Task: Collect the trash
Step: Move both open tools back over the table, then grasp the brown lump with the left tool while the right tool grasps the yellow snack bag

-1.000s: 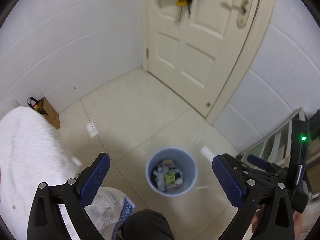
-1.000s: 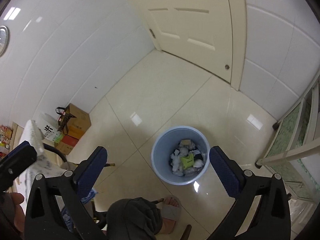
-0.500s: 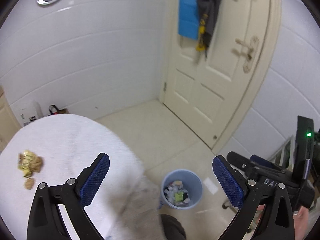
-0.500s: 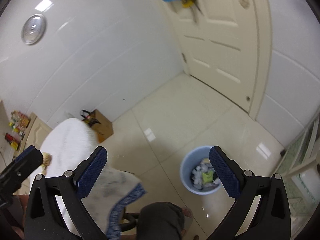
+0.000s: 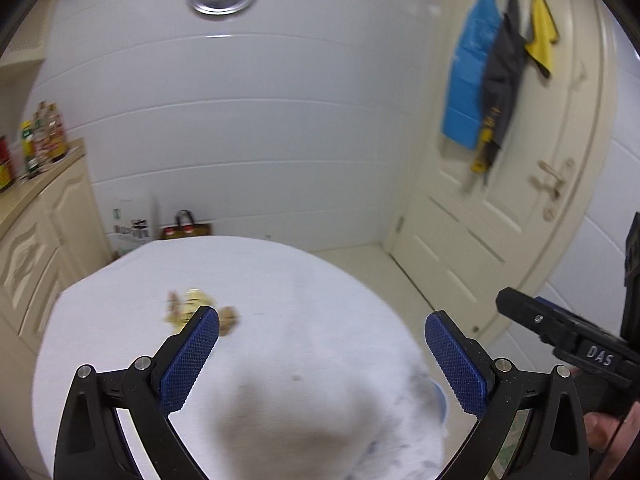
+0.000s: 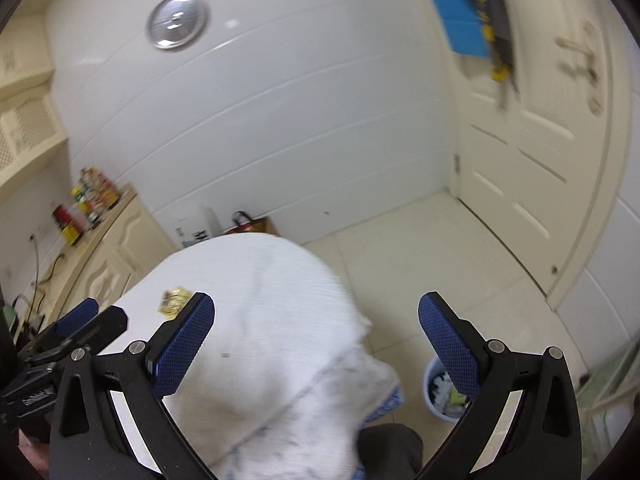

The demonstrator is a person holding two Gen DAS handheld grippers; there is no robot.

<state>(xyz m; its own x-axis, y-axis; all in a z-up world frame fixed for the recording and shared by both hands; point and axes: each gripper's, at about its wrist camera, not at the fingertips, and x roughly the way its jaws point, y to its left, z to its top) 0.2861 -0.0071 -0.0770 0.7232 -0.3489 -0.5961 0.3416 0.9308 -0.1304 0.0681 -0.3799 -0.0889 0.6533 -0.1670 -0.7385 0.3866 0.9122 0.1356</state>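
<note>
While both tongs are empty, the notes below hold for this one moment.

Step in hand: approach. Judged from the layout, the person is lining up on the trash on the desk; no grasp has begun.

Left tongs (image 5: 322, 338): spread wide, nothing between the blue pads, hovering above the desk (image 5: 280, 280), which is covered by a white cloth.

Right tongs (image 6: 316, 330): also spread wide and empty, held over the near right part of the desk, partly above the floor.

Trash location: a crumpled yellowish wrapper (image 5: 188, 306) lies on the cloth on the left side of the desk, with a small brown scrap (image 5: 229, 316) just beside it. In the left wrist view both sit just beyond the tip of the left finger. Blurred; material cannot be told.

Bin: light blue trash bin (image 6: 440, 398) on the floor by the desk's near right corner, already holding white and green litter, partly hidden behind the right finger.

Next move calls for: probably the left tongs, being nearer, swinging left so that the wrapper falls between the pads, dropping to the cloth, then closing.

Risk: pinching cloth along with the wrapper; the small scrap may need its own pass.
</note>
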